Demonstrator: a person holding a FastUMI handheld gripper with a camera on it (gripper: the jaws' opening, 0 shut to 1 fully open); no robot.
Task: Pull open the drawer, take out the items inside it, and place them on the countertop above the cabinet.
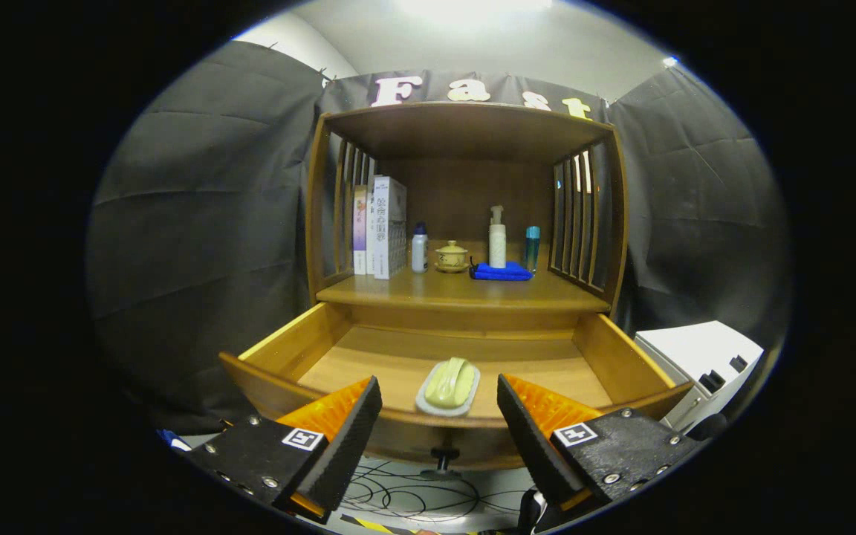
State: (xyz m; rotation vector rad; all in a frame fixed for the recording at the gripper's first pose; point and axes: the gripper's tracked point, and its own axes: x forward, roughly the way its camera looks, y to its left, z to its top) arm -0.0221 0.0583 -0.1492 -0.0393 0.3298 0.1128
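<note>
The wooden drawer (287, 343) stands pulled open below the cabinet's countertop (465, 293). Inside it, near the front wall, lies a yellow-green bar of soap on a white dish (449, 386). My gripper (439, 401) is open, its two black-and-orange fingers spread wide just in front of the drawer's front wall, with the soap dish showing in the gap beyond them. Nothing is held. The drawer's dark knob (443, 455) hangs under the front wall, between the fingers.
On the countertop stand upright books (380, 227), a small white bottle (419, 249), a lidded yellow cup (452, 256), a pump bottle (497, 238) behind a folded blue cloth (501, 272), and a teal bottle (532, 247). A white box (703, 357) sits right of the drawer. Cables lie on the floor.
</note>
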